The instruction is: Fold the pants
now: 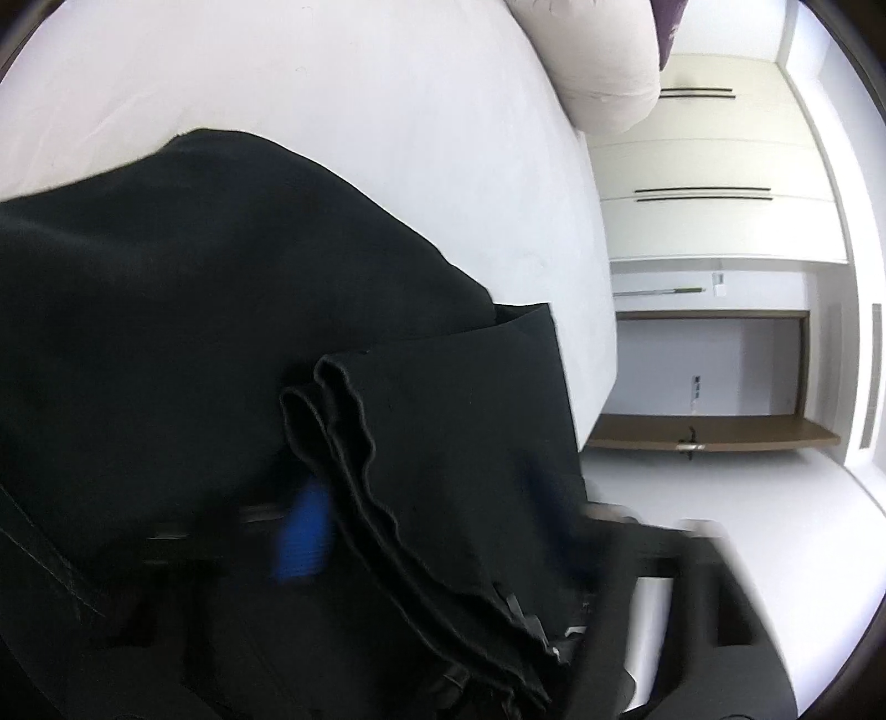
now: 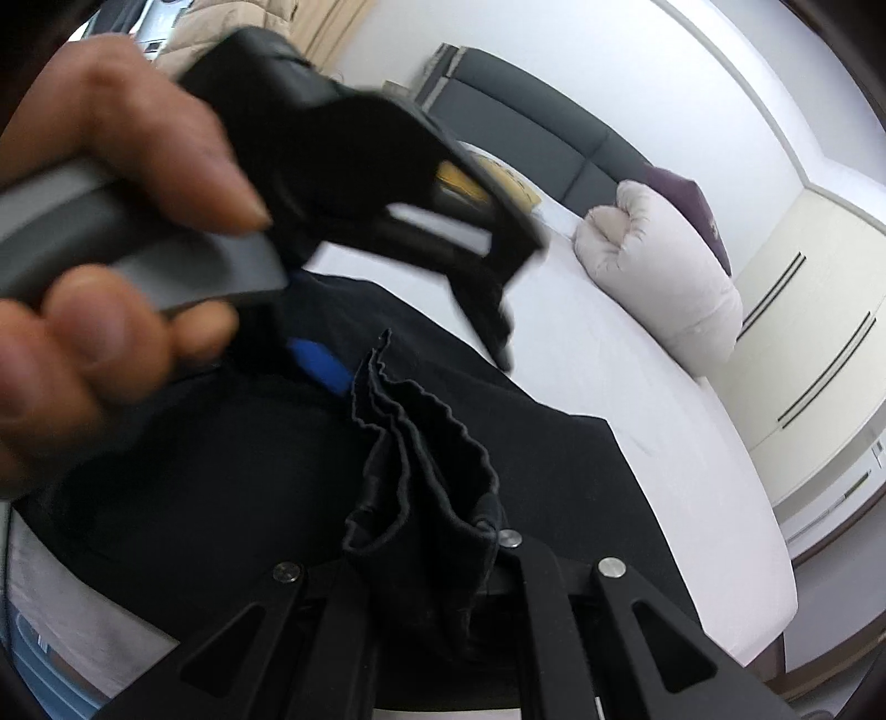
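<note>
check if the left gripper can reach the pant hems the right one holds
Likely yes: the left gripper sits right at the pant hems, which stick up above the right gripper, nothing between.

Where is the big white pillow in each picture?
Left wrist view: the white pillow sits at the top, right of centre, on the bed.
Right wrist view: the pillow lies right of centre, on the bed's far side.
Shared landmark: the purple cushion just behind the pillow.
</note>
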### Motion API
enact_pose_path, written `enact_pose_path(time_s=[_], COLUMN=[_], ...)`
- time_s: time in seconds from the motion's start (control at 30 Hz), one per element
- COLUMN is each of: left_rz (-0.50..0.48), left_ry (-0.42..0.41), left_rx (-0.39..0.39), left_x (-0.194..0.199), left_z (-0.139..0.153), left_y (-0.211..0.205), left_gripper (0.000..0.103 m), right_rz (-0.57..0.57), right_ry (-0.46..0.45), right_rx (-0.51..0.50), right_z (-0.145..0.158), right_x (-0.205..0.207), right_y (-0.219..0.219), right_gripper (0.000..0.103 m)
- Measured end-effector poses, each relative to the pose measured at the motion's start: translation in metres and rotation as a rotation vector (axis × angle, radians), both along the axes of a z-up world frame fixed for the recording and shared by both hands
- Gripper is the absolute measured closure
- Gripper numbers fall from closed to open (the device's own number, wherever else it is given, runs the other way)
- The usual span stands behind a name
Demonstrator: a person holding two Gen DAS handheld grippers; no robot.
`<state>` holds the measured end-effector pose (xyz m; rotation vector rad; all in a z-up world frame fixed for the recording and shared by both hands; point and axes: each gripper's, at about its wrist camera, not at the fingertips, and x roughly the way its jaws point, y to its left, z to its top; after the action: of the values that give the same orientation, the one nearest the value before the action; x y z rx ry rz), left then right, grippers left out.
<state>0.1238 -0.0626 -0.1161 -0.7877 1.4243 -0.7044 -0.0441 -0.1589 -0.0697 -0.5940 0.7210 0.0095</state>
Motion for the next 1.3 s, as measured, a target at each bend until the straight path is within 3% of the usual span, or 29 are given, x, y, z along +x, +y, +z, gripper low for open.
enact_pose_path(time_s=[0.1, 0.17, 0.47, 0.7, 0.83, 0.93, 1.03, 1.1, 1.13, 1.17, 1.2, 1.3], left_rz=[0.000, 0.000, -0.003, -0.032, -0.026, -0.018, -0.017, -0.017, -0.009, 0.002, 0.021, 0.070], left_ry=[-0.013, -0.026, -0.111, -0.113, -0.121, -0.134, -0.155, -0.192, -0.208, -0.216, -0.225, -0.257], left_rx=[0.033, 0.048, 0.128, 0.194, 0.183, 0.173, 0.221, 0.278, 0.315, 0.355, 0.390, 0.475], left_x=[0.002, 0.002, 0.001, -0.003, -0.006, -0.010, -0.024, -0.027, -0.028, -0.028, -0.029, -0.033], left_z=[-0.001, -0.001, 0.015, -0.005, -0.012, -0.014, -0.006, 0.005, 0.011, 0.017, 0.021, 0.036], left_y=[0.011, 0.021, 0.062, 0.056, 0.052, 0.056, 0.083, 0.088, 0.092, 0.095, 0.099, 0.107], left_gripper=[0.090, 0.093, 0.094, 0.093, 0.093, 0.092, 0.087, 0.082, 0.079, 0.079, 0.079, 0.079], right_rz=[0.023, 0.042, 0.178, 0.203, 0.196, 0.188, 0.177, 0.186, 0.194, 0.199, 0.200, 0.182], right_ry=[0.002, 0.005, 0.042, 0.108, 0.134, 0.146, 0.164, 0.192, 0.208, 0.222, 0.242, 0.343], right_rx=[-0.006, -0.013, -0.072, -0.094, -0.100, -0.062, -0.017, 0.016, 0.048, 0.087, 0.141, 0.352], right_z=[0.001, 0.001, -0.008, -0.034, -0.044, -0.043, -0.037, -0.030, -0.024, -0.017, -0.009, 0.016], right_x=[-0.002, -0.004, -0.017, -0.020, -0.018, -0.016, -0.014, -0.015, -0.018, -0.017, -0.018, -0.015], right_y=[0.008, 0.015, 0.066, 0.085, 0.090, 0.090, 0.081, 0.073, 0.068, 0.057, 0.046, 0.003], right_gripper=[0.098, 0.098, 0.098, 0.098, 0.096, 0.091, 0.087, 0.078, 0.064, 0.049, 0.046, 0.049])
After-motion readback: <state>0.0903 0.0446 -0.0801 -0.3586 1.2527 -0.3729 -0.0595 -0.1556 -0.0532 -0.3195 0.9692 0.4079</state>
